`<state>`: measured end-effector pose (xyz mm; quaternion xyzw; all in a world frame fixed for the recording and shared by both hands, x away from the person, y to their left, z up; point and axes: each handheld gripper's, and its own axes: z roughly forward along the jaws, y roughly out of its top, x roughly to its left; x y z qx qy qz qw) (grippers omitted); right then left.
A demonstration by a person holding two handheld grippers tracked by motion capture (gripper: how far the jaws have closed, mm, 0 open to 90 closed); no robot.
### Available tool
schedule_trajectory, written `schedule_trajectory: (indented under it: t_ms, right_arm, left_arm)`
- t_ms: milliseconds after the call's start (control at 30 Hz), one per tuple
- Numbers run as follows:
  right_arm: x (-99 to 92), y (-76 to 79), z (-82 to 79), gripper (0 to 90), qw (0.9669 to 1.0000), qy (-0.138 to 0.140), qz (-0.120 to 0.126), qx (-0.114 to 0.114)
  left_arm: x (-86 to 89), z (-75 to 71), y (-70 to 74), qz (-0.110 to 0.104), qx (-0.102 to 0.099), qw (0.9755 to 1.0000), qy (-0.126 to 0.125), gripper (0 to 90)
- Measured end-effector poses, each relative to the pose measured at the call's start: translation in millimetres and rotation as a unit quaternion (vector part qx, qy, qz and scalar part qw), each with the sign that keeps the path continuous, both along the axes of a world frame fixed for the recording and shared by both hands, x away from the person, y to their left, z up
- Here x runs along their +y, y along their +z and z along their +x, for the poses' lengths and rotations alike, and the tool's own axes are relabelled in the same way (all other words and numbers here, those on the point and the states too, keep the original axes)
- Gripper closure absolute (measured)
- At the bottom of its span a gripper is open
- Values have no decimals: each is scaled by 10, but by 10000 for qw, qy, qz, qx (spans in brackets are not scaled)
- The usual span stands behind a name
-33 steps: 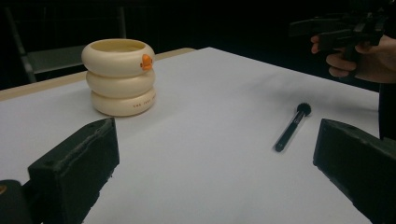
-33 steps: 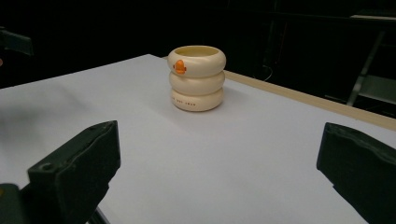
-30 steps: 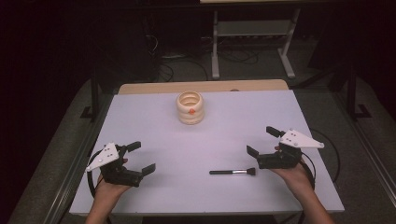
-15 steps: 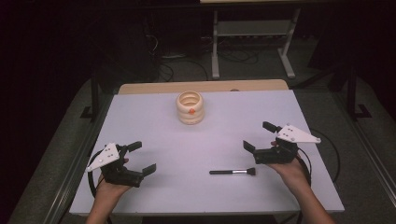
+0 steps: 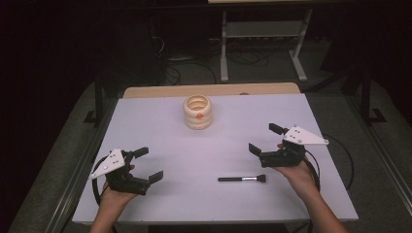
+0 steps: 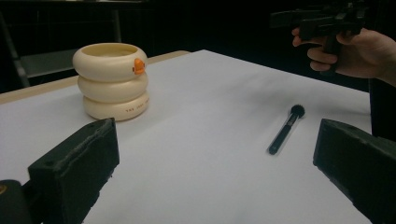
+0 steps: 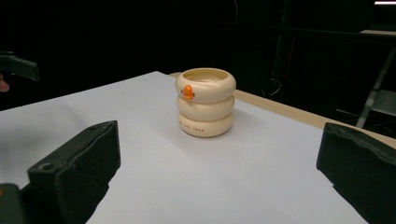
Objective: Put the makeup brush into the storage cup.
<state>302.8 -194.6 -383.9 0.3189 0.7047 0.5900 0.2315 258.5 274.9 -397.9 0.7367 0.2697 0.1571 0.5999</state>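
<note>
Nothing is gripped yet, so the work is judged to be at its very start: a small makeup brush (image 5: 242,179) lies flat on the white table (image 5: 214,145), untouched, and whatever is to be done with it is still left. It is found near the front edge, just in front of and slightly to the left of the right gripper (image 5: 265,141), whose jaws are held wide apart above the surface with nothing between them. The left gripper (image 5: 148,163) is kept well apart from the brush at the near left corner, its jaws likewise spread and empty. The brush is seen as a slim black handle with a lighter ferrule band and a short dark tuft of bristles; in the high view the tuft is pointed toward the right gripper. A cream holder (image 5: 197,111), shaped like three stacked rings with a small orange beak on its top ring, is set upright toward the far edge, well apart from the brush, and its hollow top appears empty.
</note>
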Motion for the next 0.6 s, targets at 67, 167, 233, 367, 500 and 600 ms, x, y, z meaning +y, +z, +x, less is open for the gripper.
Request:
schedule_trajectory:
  t_ms: [67, 167, 233, 367, 500, 600]
  right_arm:
    - [30, 13, 8, 0, 10000, 34, 11, 2]
    - [58, 21, 28, 0, 10000, 57, 34, -58]
    - [78, 25, 32, 0, 10000, 77, 24, -41]
    - [103, 29, 46, 0, 9999, 96, 15, -73]
    - [146, 43, 63, 0, 9999, 135, 27, -75]
    - [162, 48, 69, 0, 9998, 164, 11, -65]
  left_arm:
    - [0, -1, 0, -4, 0, 10000, -2, 0]
    - [-1, 1, 1, 17, -6, 10000, -15, 0]
    - [-3, 0, 1, 14, -3, 10000, -17, 0]
    - [-3, -1, 2, -8, -7, 10000, -20, 0]
    - [-5, -3, 4, -16, -8, 10000, -27, 0]
    - [-6, -3, 4, -22, -11, 10000, -29, 0]
